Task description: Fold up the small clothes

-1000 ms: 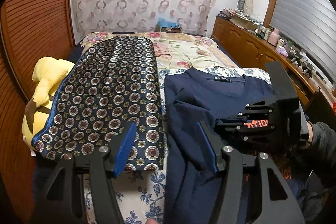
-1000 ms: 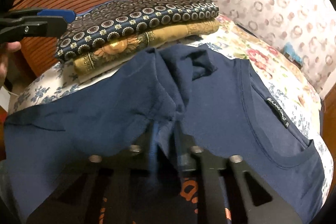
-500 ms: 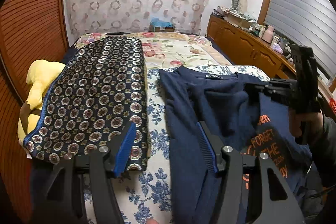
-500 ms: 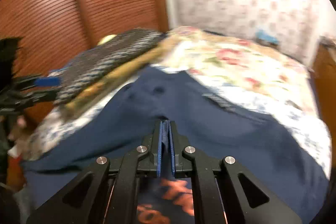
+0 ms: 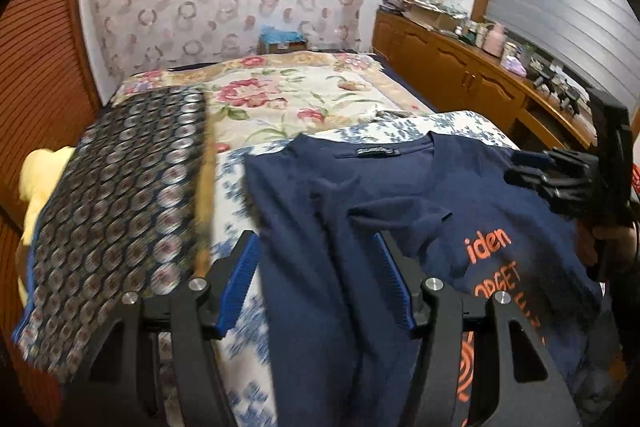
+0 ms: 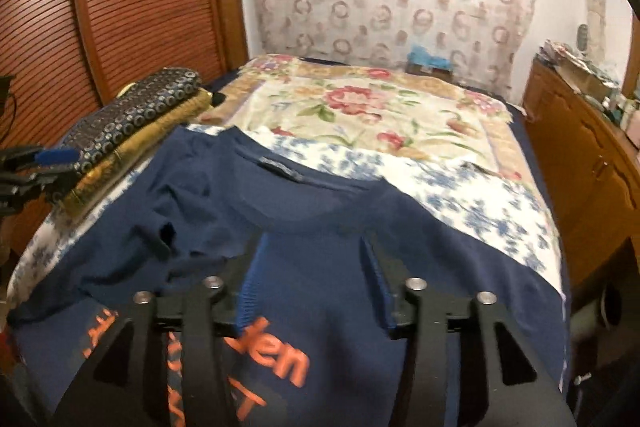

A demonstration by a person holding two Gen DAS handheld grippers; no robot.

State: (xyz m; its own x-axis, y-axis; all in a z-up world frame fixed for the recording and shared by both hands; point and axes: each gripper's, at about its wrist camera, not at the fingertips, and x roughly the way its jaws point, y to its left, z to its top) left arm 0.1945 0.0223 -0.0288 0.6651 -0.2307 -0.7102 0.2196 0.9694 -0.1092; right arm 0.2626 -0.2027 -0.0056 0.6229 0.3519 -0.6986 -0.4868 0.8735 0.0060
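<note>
The navy T-shirt (image 6: 336,227) is lying limp and light; hem corners are offering hold. The right gripper (image 6: 316,279), jaws just opened, and the left gripper (image 5: 316,283) are both hanging spread, empty.

Our right tongs (image 6: 312,275) just opened, nothing pinched, hovering over navy tee (image 6: 320,211) spread on bed (image 6: 460,203). Orange lettering near us. Folded patterned stack (image 6: 136,131) far left, left tongs (image 6: 36,167) beside it.

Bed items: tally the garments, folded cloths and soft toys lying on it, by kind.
Navy T-shirt: 1
Folded patterned cloths, dark circle-print on gold: 2
Yellow soft toy: 1
Total: 4
</note>
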